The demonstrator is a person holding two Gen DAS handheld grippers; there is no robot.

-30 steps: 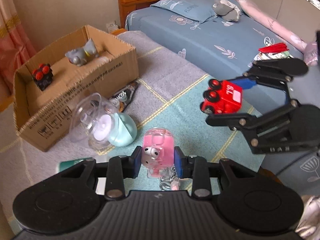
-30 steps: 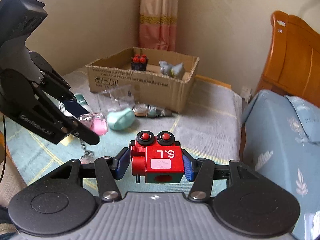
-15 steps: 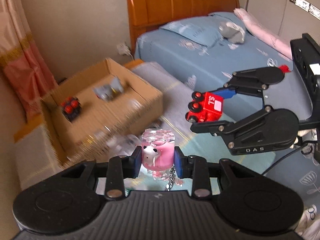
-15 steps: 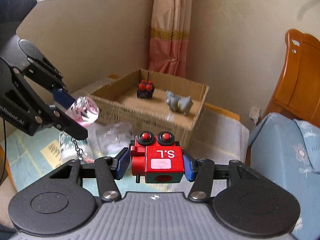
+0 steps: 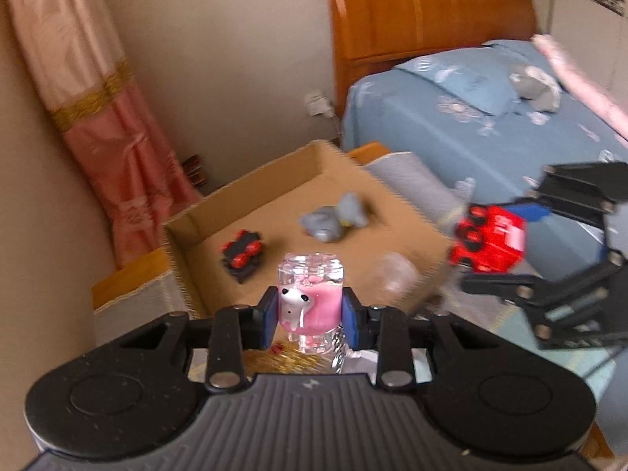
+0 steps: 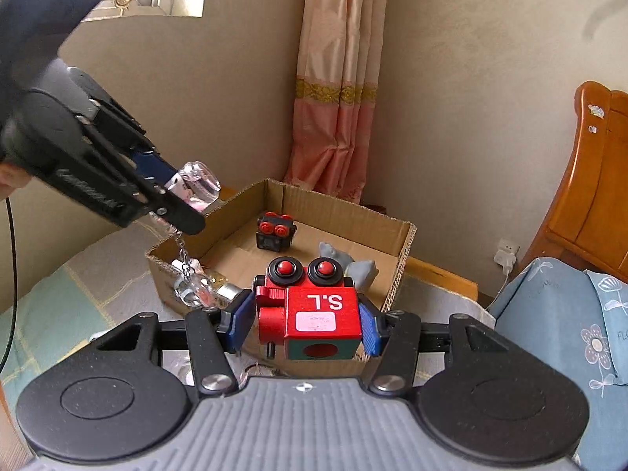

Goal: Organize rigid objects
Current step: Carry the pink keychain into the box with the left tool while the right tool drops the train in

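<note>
Clear glossy plastic keychain jar (image 5: 310, 306), pink inside, on a metal chain (image 6: 183, 253). Painted, smooth, shiny red toy truck (image 6: 318, 314) with a pale paper-like sticker. Matt black textured plastic on left gripper (image 5: 310, 314) and right gripper (image 6: 302, 327), with blue rubbery pads (image 6: 238, 320) and bright metal rivets. Rough brown corrugated cardboard box (image 6: 400, 251). Glossy varnished wood headboard (image 5: 424, 19). Satiny pink cloth curtain (image 6: 337, 78). Soft blue printed cotton-like bedsheet (image 5: 451, 125).
</note>
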